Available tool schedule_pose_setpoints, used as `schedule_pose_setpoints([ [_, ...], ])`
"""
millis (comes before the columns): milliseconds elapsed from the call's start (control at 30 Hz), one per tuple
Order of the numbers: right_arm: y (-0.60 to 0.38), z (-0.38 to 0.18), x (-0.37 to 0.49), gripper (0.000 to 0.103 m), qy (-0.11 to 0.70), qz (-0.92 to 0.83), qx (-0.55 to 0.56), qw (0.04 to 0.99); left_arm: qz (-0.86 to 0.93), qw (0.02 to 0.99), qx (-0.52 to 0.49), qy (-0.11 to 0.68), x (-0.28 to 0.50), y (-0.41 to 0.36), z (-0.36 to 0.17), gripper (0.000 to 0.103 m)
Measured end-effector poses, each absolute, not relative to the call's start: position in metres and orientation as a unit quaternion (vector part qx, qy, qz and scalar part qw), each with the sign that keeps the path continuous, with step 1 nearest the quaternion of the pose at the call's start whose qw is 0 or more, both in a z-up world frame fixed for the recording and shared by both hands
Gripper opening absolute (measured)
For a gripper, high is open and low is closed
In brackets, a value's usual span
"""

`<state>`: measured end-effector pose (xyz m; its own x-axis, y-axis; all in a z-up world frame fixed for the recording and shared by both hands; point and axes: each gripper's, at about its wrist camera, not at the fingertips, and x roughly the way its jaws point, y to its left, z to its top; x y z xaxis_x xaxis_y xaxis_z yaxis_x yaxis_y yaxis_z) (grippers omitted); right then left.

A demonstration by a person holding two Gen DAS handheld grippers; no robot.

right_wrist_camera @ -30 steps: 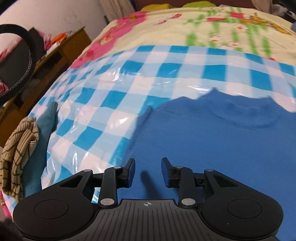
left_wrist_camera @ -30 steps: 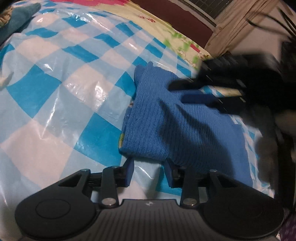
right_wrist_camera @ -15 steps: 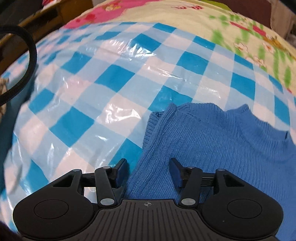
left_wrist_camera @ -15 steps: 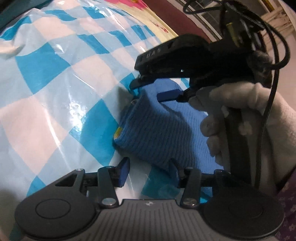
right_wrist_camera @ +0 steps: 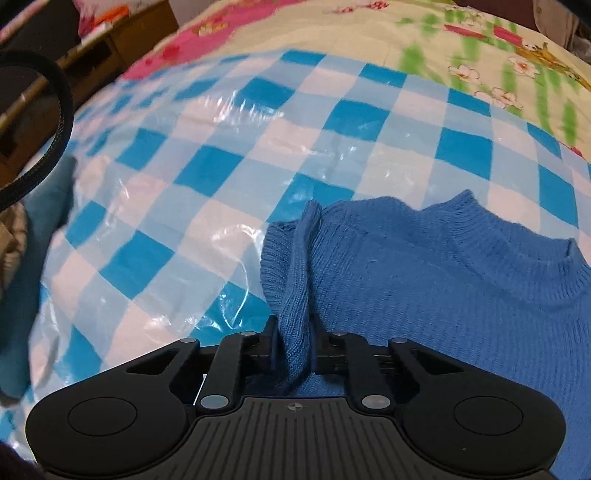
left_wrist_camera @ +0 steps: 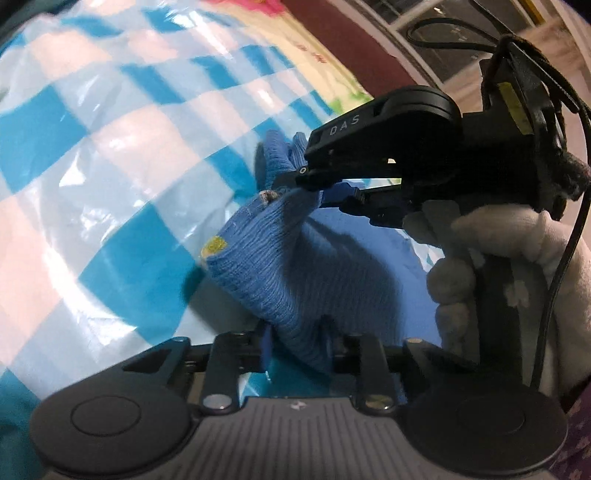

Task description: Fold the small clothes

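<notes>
Fingers first: both pairs have just been closing and each one has knit pinched between the pads now. On my left gripper (left_wrist_camera: 297,341) the jaws sit narrow around a bunched corner of the blue ribbed knit sweater (left_wrist_camera: 280,266), and that corner is pulled up off the surface into a little peak. Same story on my right gripper (right_wrist_camera: 295,345): a vertical fold of the sweater's edge (right_wrist_camera: 295,280) is squeezed between the two black fingers, standing up like a ridge.

Bit further out in the left view, the right gripper (left_wrist_camera: 295,177) comes in from the right side, clamped on the far corner of the same edge, with a white-gloved hand (left_wrist_camera: 491,254) wrapped around its handle and a black cable trailing off it.

Rest of the sweater lies flat on the shiny blue-and-white checked plastic sheet (right_wrist_camera: 207,173), collar (right_wrist_camera: 517,251) toward the far right in the right view. Past the sheet there's a cream floral bedspread (right_wrist_camera: 369,33), and a teal cloth (right_wrist_camera: 40,229) at the left edge.
</notes>
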<state>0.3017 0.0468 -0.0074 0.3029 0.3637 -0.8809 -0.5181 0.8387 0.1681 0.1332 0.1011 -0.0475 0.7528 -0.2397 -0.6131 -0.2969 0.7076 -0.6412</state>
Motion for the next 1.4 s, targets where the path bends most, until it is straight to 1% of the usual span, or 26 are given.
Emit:
schedule_pose_setpoints([
  [233,-0.021,0.039,0.307,0.013,0.484,0.291,0.021,0.825,-0.045,0.900,-0.299,0.314,0.146,0.057,-0.003,0.025],
  [367,-0.096,0.066,0.307,0.013,0.454,0.277,0.089,0.842,-0.105,0.913,-0.262,0.295,0.158,0.017,0.019,0.026],
  [467,-0.152,0.073,0.306,0.012,0.439,0.257,0.132,0.851,-0.148,0.911,-0.239,0.302,0.172,-0.018,0.021,0.026],
  [567,-0.208,0.064,0.302,0.011,0.427,0.225,0.176,0.858,-0.178,0.906,-0.205,0.324,0.189,-0.048,0.008,0.026],
  [733,-0.266,0.014,0.298,0.011,0.450,0.182,0.244,0.840,-0.197,0.887,-0.154,0.387,0.209,-0.082,-0.026,0.026],
  [800,-0.275,-0.001,0.295,0.016,0.450,0.180,0.274,0.831,-0.198,0.881,-0.146,0.405,0.210,-0.085,-0.034,0.026],
  [933,-0.283,-0.016,0.298,0.018,0.444,0.188,0.327,0.813,-0.193,0.877,-0.137,0.418,0.220,-0.088,-0.034,0.026],
  [1067,-0.278,-0.016,0.305,0.035,0.438,0.197,0.346,0.806,-0.198,0.878,-0.125,0.417,0.215,-0.102,-0.028,0.026],
  [1133,-0.276,-0.011,0.310,0.035,0.438,0.207,0.342,0.805,-0.203,0.879,-0.123,0.413,0.208,-0.109,-0.023,0.026],
  [1167,-0.280,-0.009,0.306,0.034,0.435,0.208,0.339,0.808,-0.205,0.879,-0.123,0.412,0.207,-0.110,-0.021,0.026],
  [1200,-0.280,-0.006,0.305,0.023,0.432,0.201,0.326,0.817,-0.208,0.879,-0.122,0.410,0.202,-0.114,-0.018,0.026],
  [1233,-0.279,-0.002,0.303,0.015,0.429,0.190,0.304,0.829,-0.210,0.879,-0.122,0.410,0.202,-0.114,-0.019,0.026],
  [1300,-0.283,0.004,0.299,0.007,0.419,0.173,0.283,0.845,-0.215,0.877,-0.122,0.411,0.202,-0.114,-0.018,0.026],
  [1333,-0.286,0.007,0.296,0.006,0.413,0.166,0.276,0.852,-0.218,0.876,-0.122,0.412,0.203,-0.115,-0.019,0.026],
  [1367,-0.290,0.008,0.293,0.002,0.407,0.158,0.265,0.860,-0.222,0.876,-0.120,0.412,0.197,-0.113,-0.021,0.026],
  [1400,-0.293,0.008,0.292,0.001,0.405,0.151,0.259,0.864,-0.225,0.875,-0.118,0.412,0.196,-0.112,-0.024,0.026],
])
